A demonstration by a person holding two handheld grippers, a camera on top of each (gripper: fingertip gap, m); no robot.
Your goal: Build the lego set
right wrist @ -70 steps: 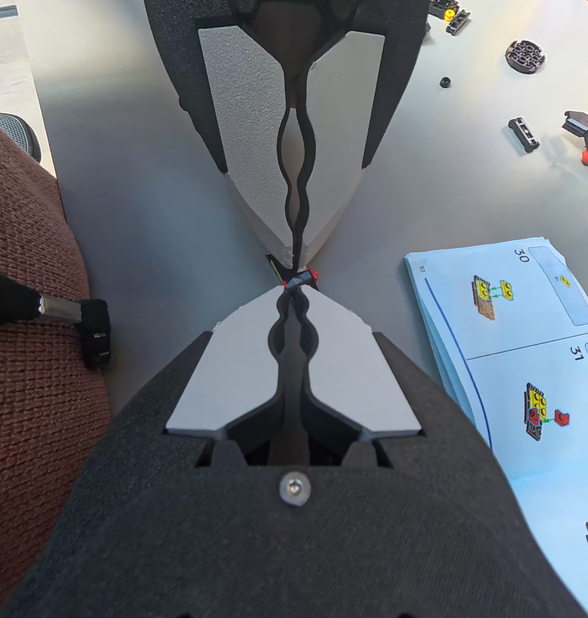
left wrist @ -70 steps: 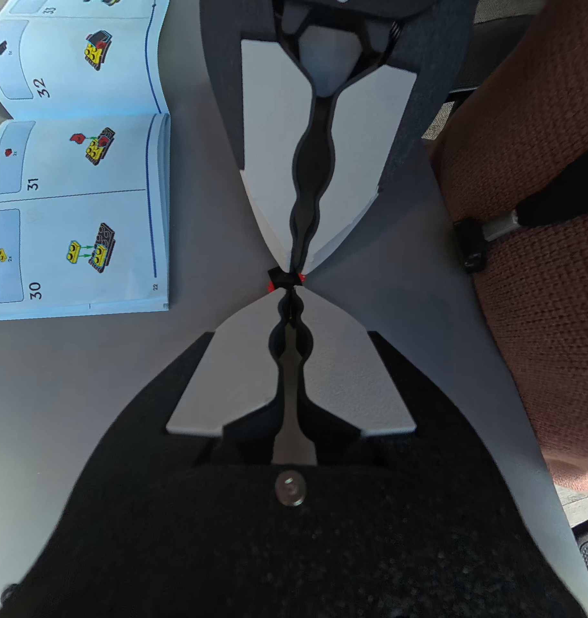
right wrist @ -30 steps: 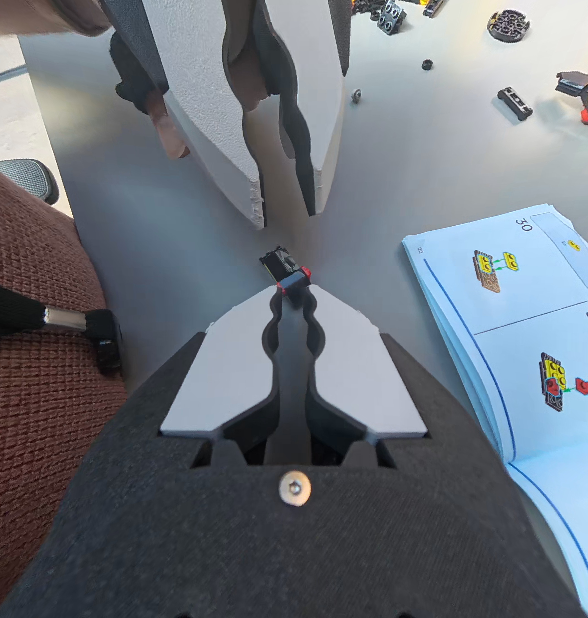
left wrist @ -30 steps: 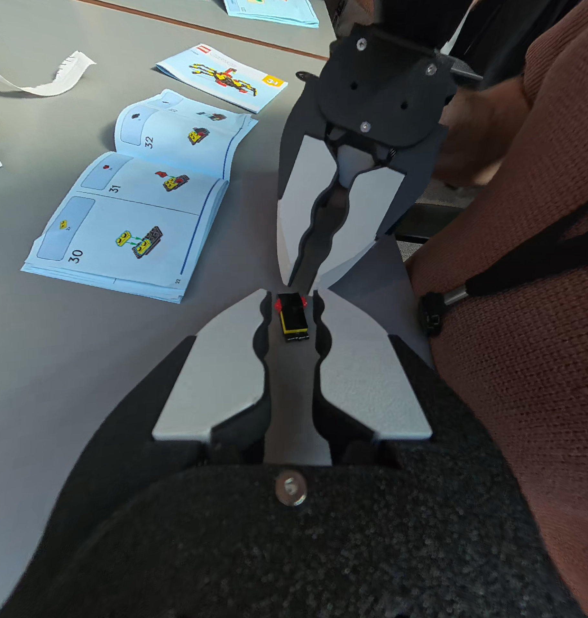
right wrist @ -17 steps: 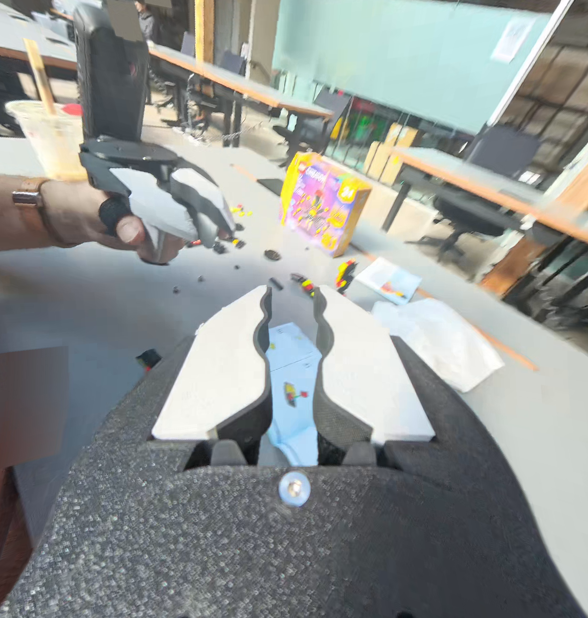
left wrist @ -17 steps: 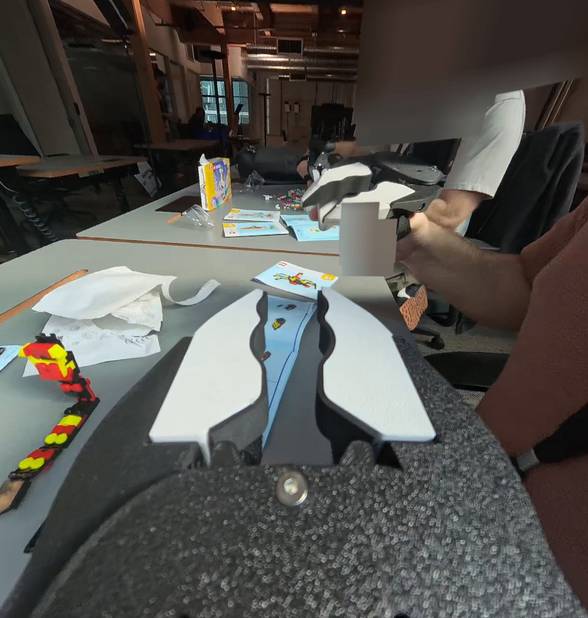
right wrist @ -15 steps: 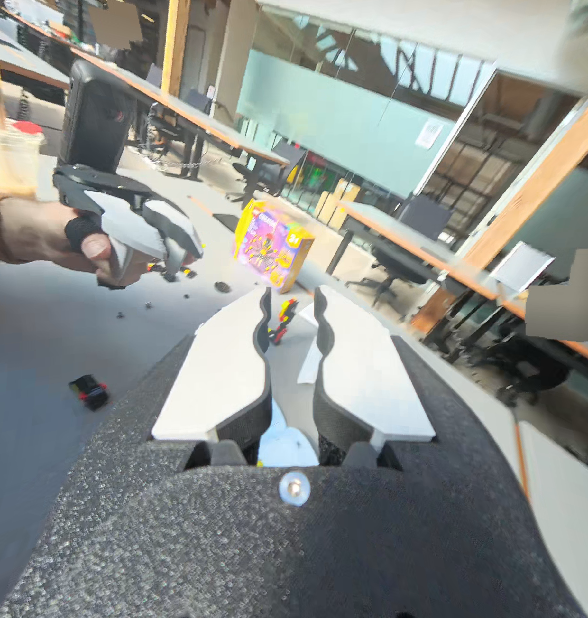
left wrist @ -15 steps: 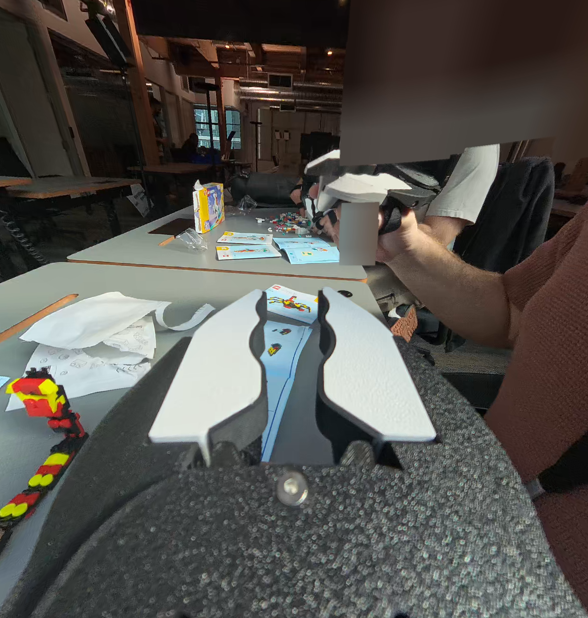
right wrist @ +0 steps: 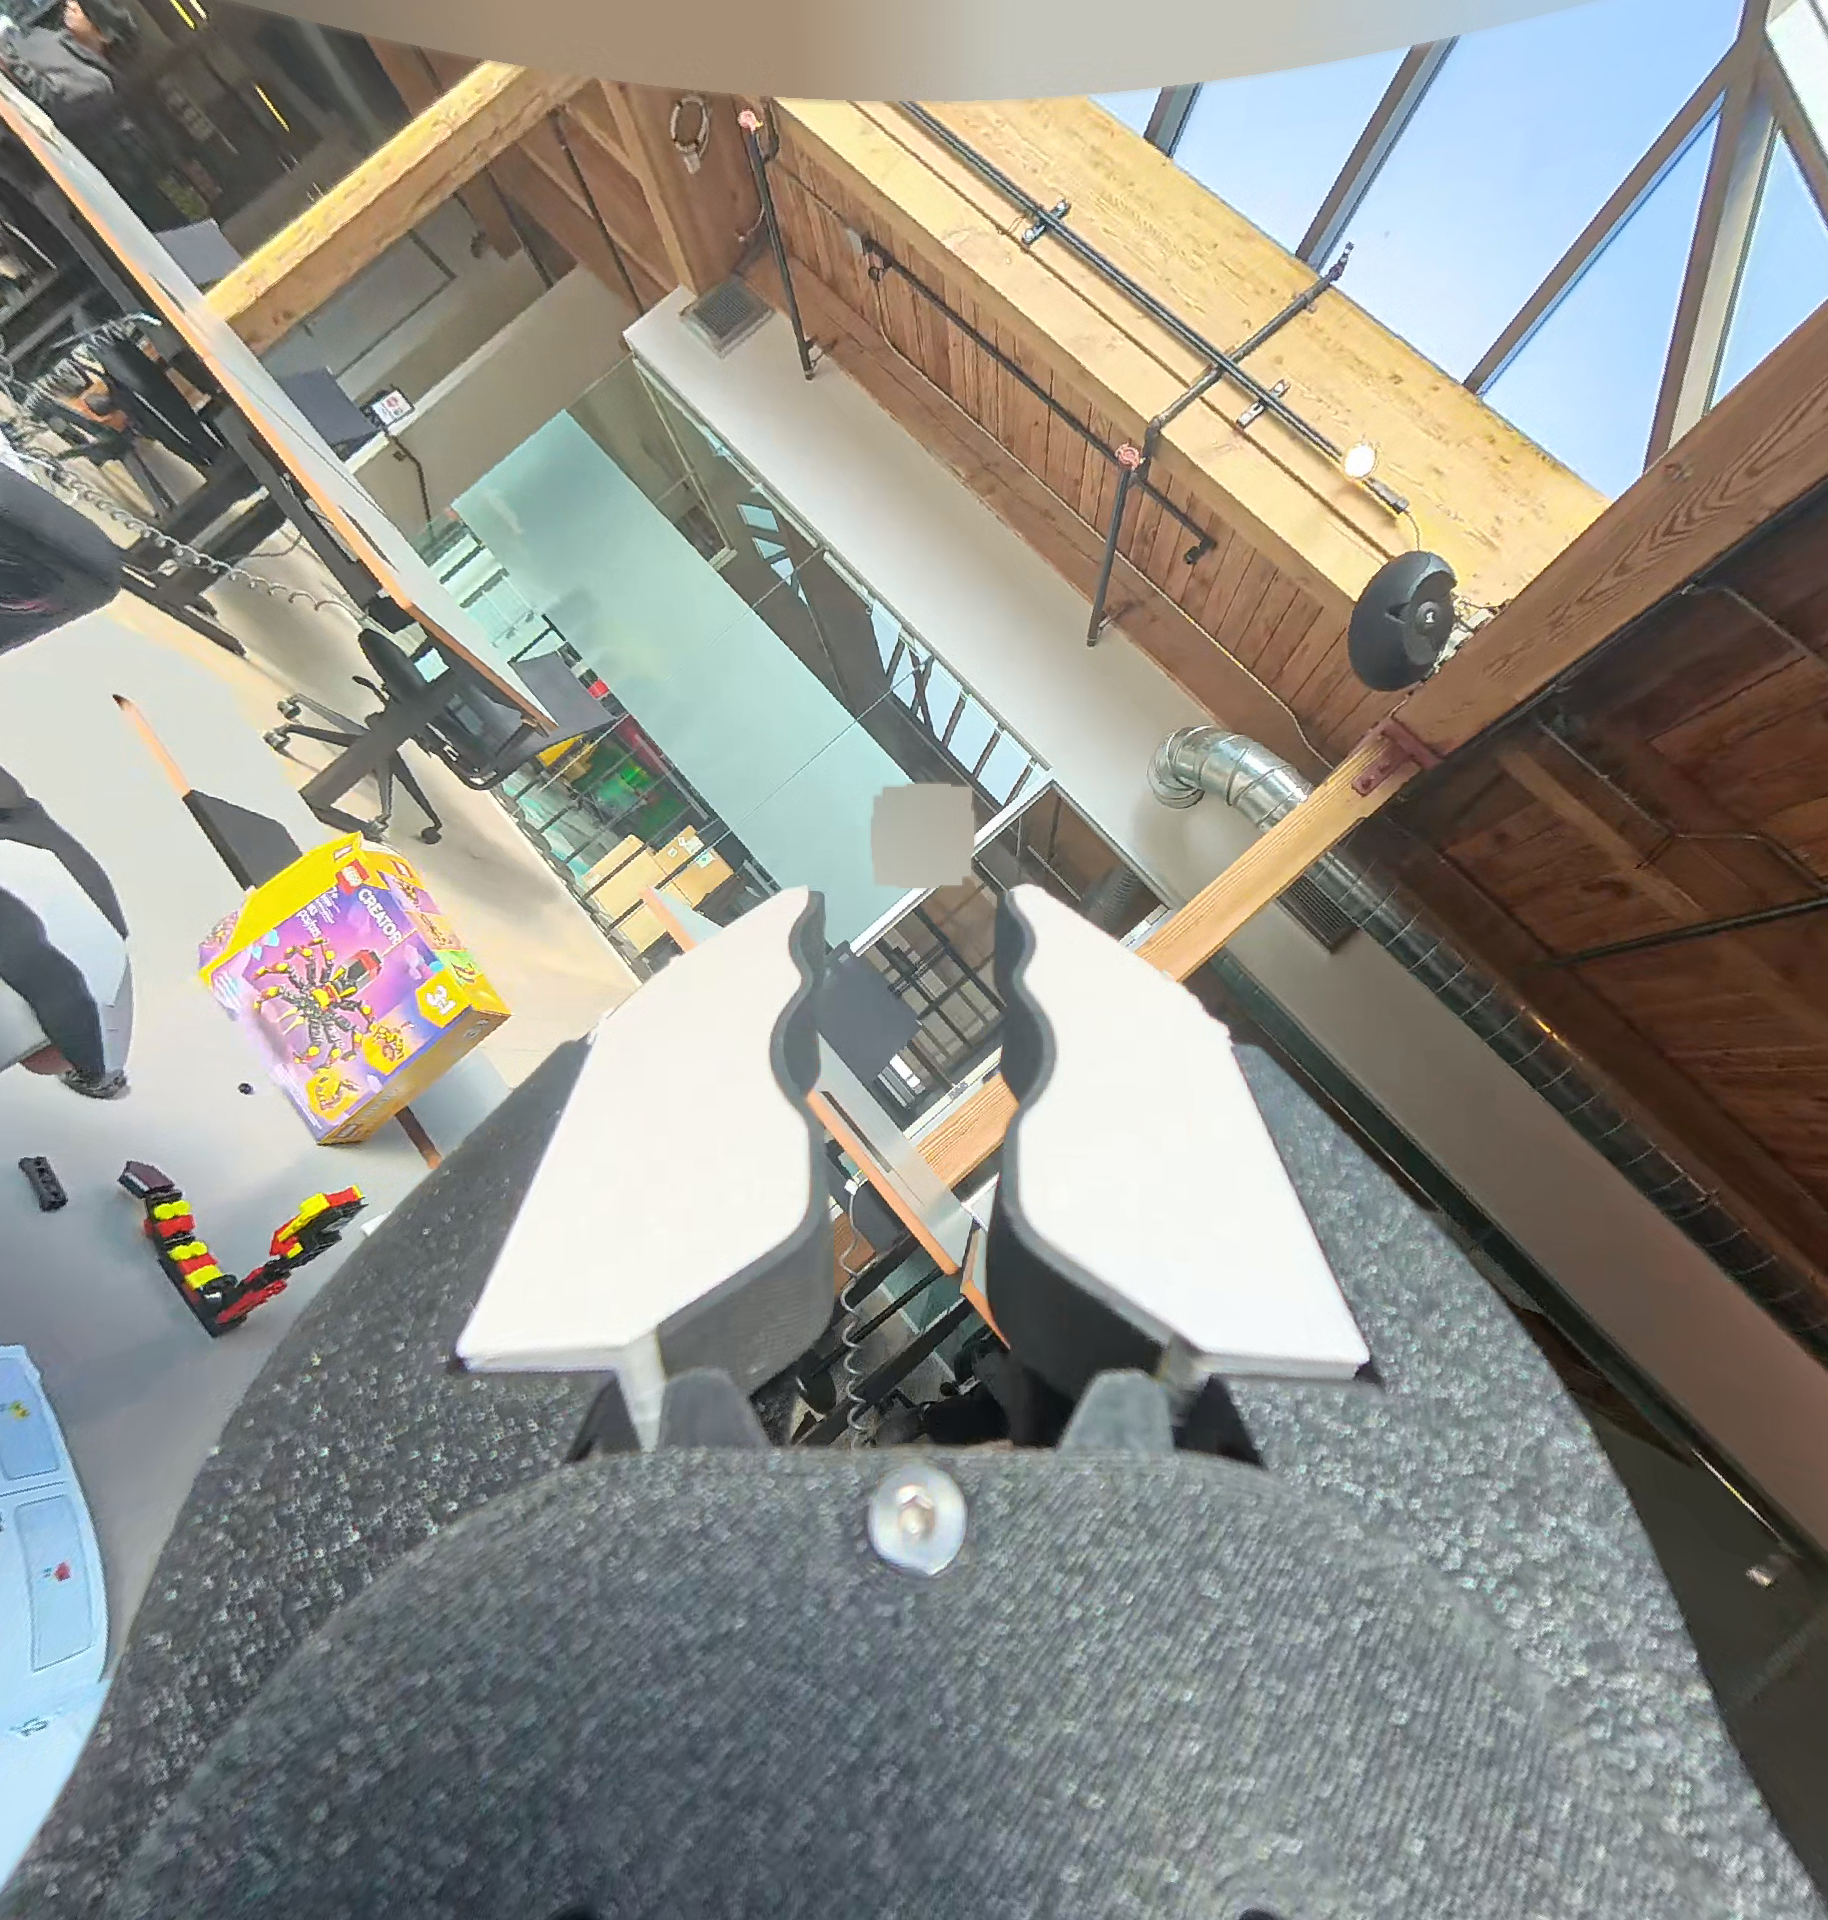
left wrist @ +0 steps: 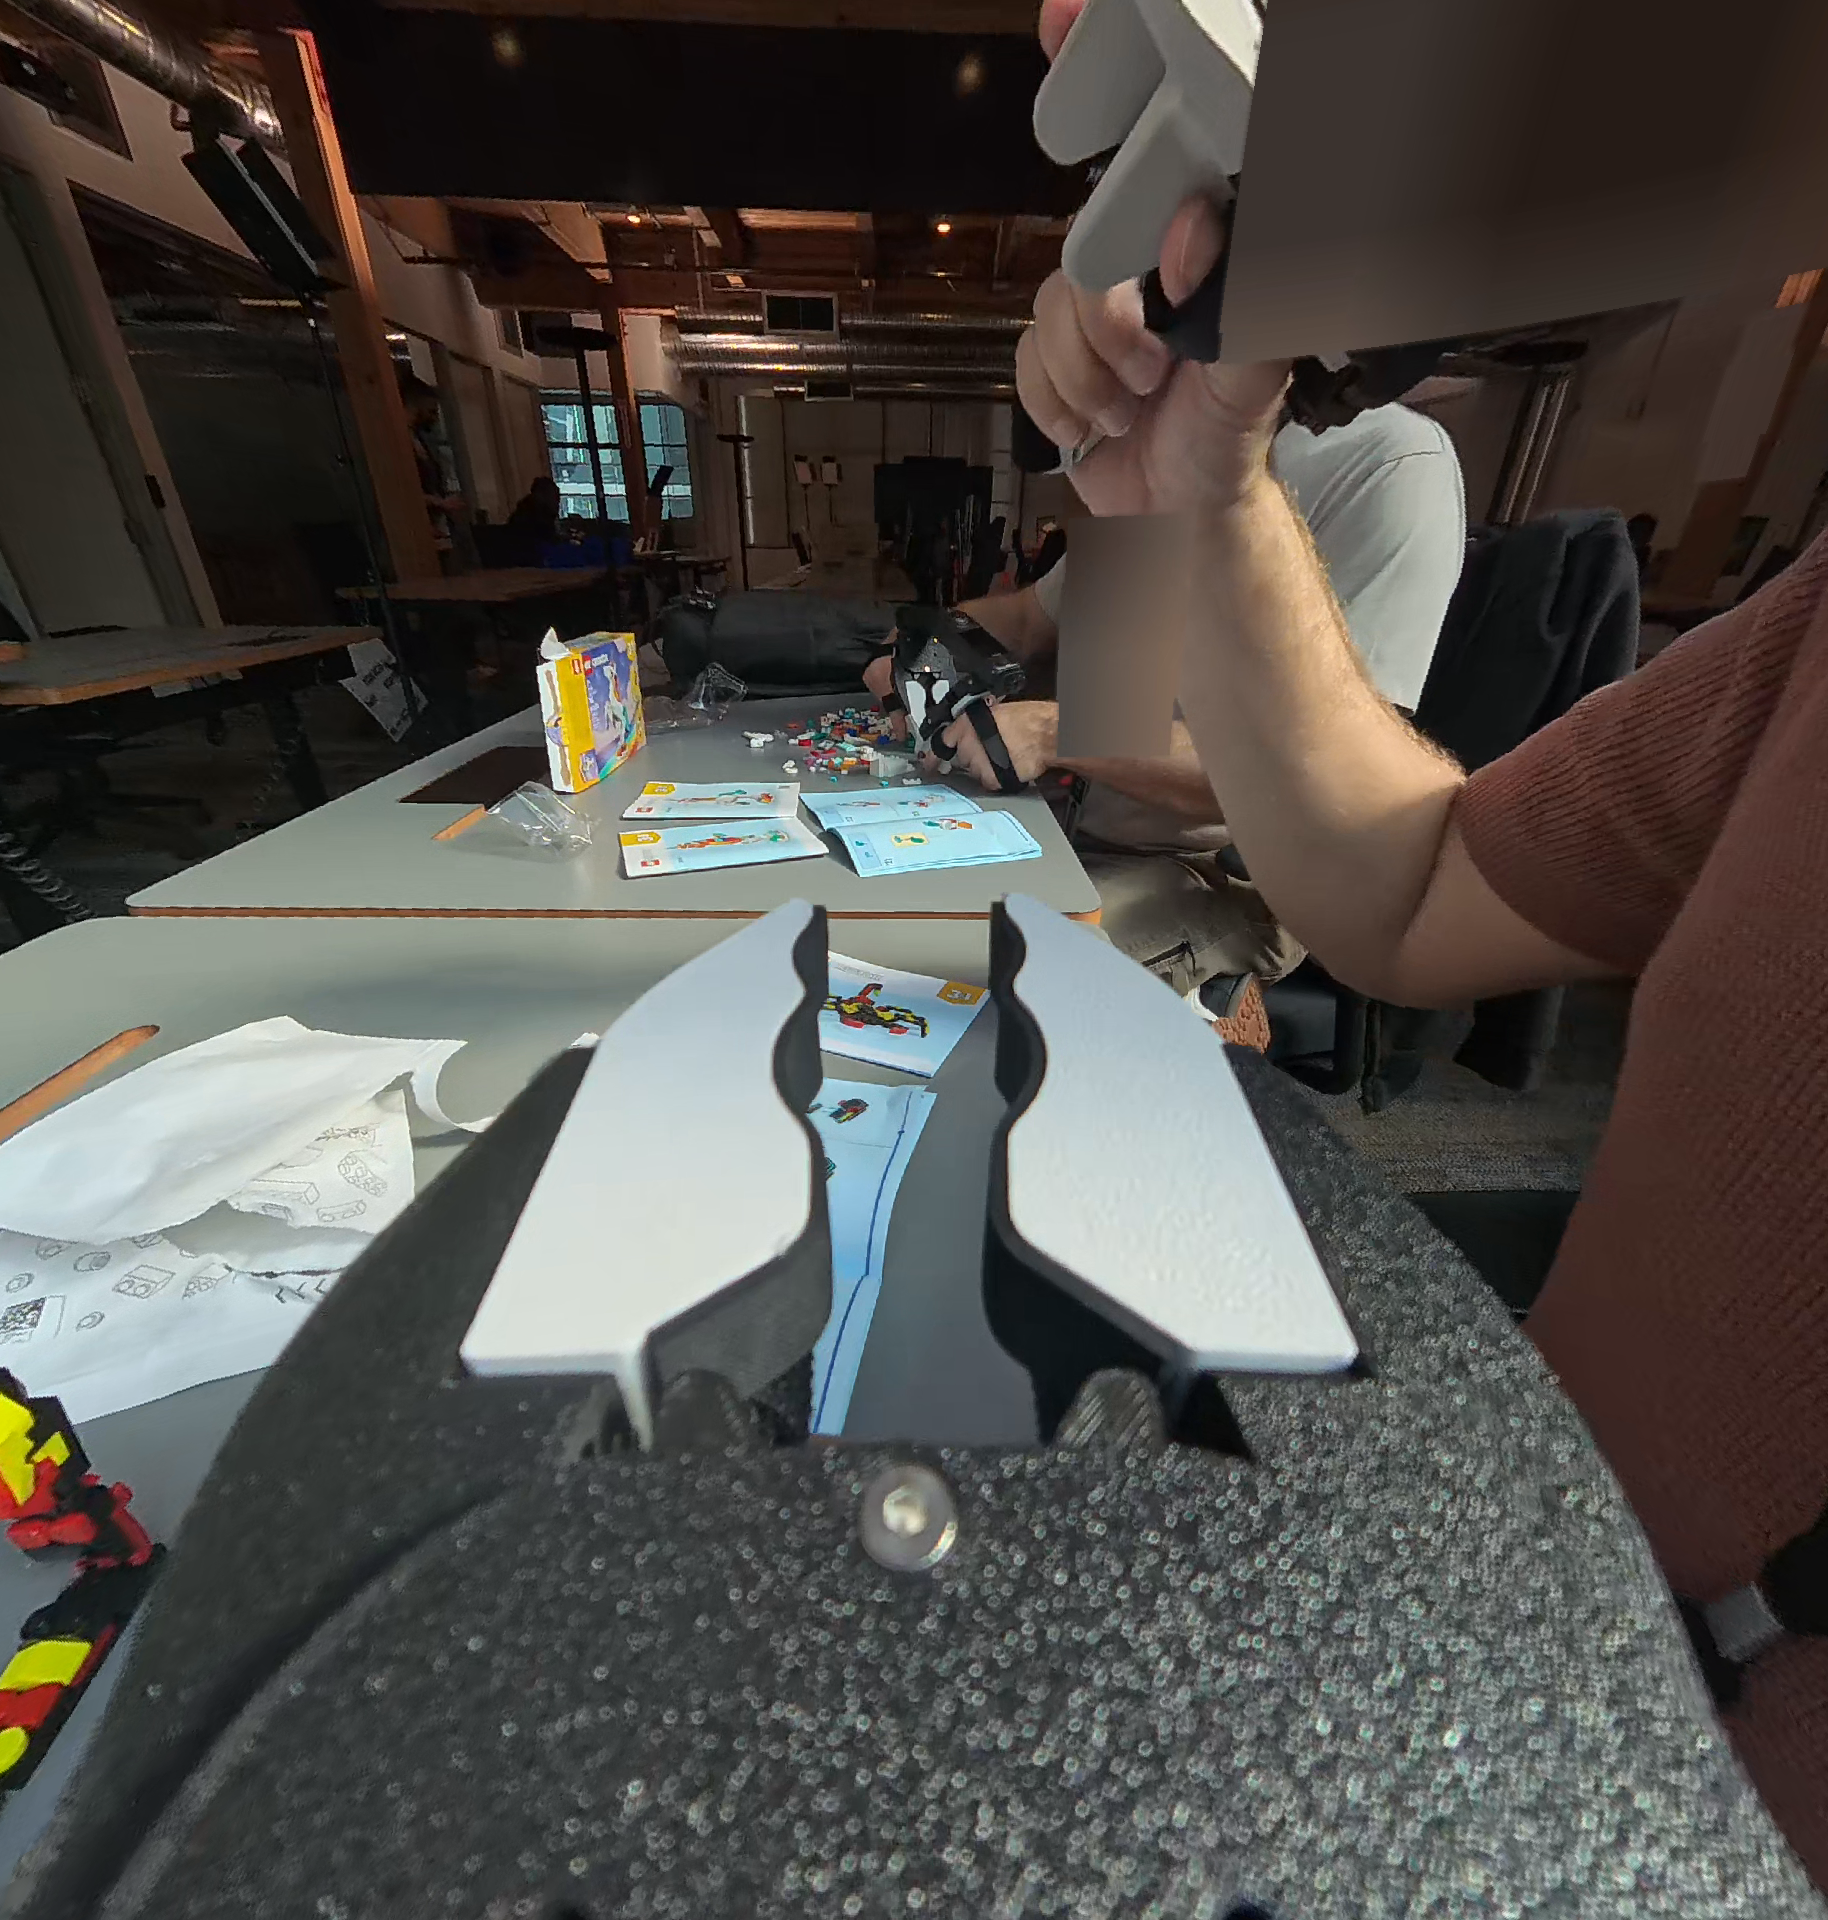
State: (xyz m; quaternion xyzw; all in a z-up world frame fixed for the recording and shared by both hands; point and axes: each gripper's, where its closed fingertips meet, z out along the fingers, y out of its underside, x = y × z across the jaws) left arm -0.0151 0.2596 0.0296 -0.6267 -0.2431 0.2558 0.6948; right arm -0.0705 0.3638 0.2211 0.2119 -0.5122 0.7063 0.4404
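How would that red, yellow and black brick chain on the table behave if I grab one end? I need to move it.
The chain would probably flex or swing: it already lies bent in a V on the table, which suggests joints. It looks thin and light, made of many small pieces, so a hard pinch or sudden lift might pop segments apart.

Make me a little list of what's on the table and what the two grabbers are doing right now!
left gripper: open, empty, raised above the table
right gripper: open, empty, tilted up toward the ceiling
red, yellow and black lego chain: lying on the table, bent, untouched
lego box: yellow and purple, standing behind the chain
open instruction booklet: light blue, under the left gripper
torn white paper bag: to the left of the booklet
loose black pieces: near the chain
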